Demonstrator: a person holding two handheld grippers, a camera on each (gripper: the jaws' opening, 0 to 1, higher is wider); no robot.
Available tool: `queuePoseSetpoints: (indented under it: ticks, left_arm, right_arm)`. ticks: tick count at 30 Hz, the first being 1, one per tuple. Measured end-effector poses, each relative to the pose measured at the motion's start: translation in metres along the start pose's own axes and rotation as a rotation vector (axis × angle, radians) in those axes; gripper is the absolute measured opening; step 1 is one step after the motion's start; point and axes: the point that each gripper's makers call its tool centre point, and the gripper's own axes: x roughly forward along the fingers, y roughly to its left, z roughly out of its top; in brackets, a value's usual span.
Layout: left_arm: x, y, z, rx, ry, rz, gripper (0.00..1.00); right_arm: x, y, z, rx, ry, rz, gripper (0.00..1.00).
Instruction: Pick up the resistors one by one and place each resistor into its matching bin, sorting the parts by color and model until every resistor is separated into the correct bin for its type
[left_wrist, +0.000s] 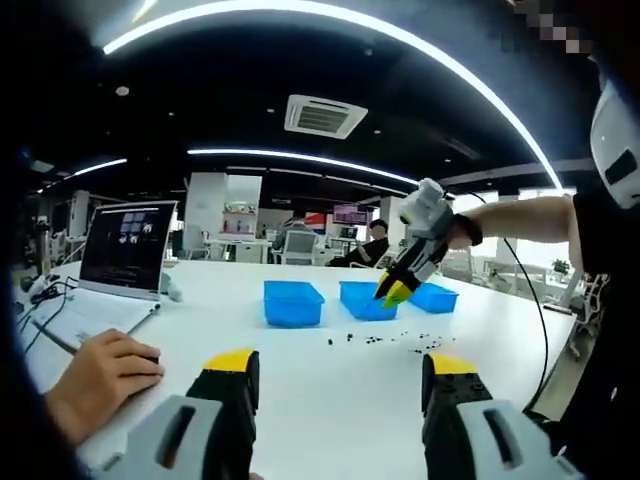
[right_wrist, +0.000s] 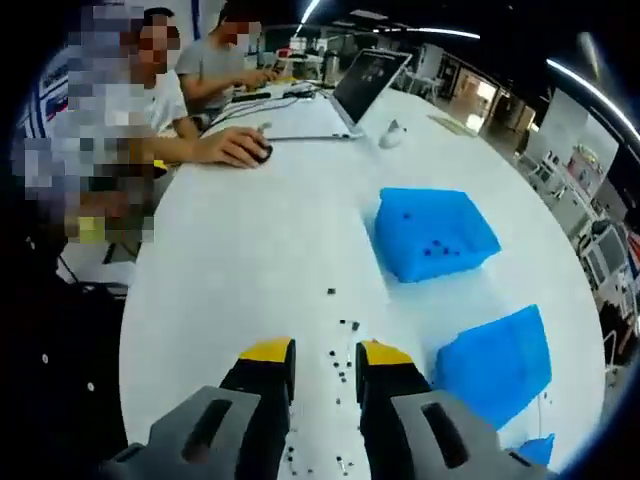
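Hovering my right tool, jaws narrowly apart, over scattered resistors beside three blue bins; left tool is gaping above bare worktop.

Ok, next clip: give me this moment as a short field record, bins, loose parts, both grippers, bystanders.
surface: white table
bins: three blue bins in a row
bin contents: dark specks in one bin; types too small to tell
loose parts: small dark resistors scattered in front of the bins
left gripper: open, holding nothing, above the table
right gripper: narrow gap, above the resistors; grip unclear
others: laptop; a person's hand on a mouse
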Motion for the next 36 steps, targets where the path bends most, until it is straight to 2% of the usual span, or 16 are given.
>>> queuePoseSetpoints:
  ticks: [5, 13, 25, 29, 36]
  left_arm:
    - [0.0, 0.001, 0.0, -0.006, -0.003, 0.006, 0.67]
    - [0.0, 0.0, -0.007, -0.02, 0.008, 0.003, 0.66]
    - [0.001, 0.001, -0.013, -0.015, 0.03, 0.004, 0.67]
    - [0.0, 0.001, -0.015, -0.017, 0.035, 0.004, 0.67]
    - [0.001, -0.001, -0.012, -0.014, 0.031, -0.003, 0.67]
  right_arm:
    - [0.029, -0.015, -0.005, 0.002, 0.088, -0.02, 0.21]
    - [0.054, -0.024, -0.012, 0.036, 0.141, -0.012, 0.19]
    - [0.071, -0.025, -0.02, 0.05, 0.189, 0.002, 0.15]
    - [0.072, -0.022, -0.019, 0.058, 0.198, 0.004, 0.07]
    - [0.071, -0.025, -0.019, 0.04, 0.205, 0.0, 0.07]
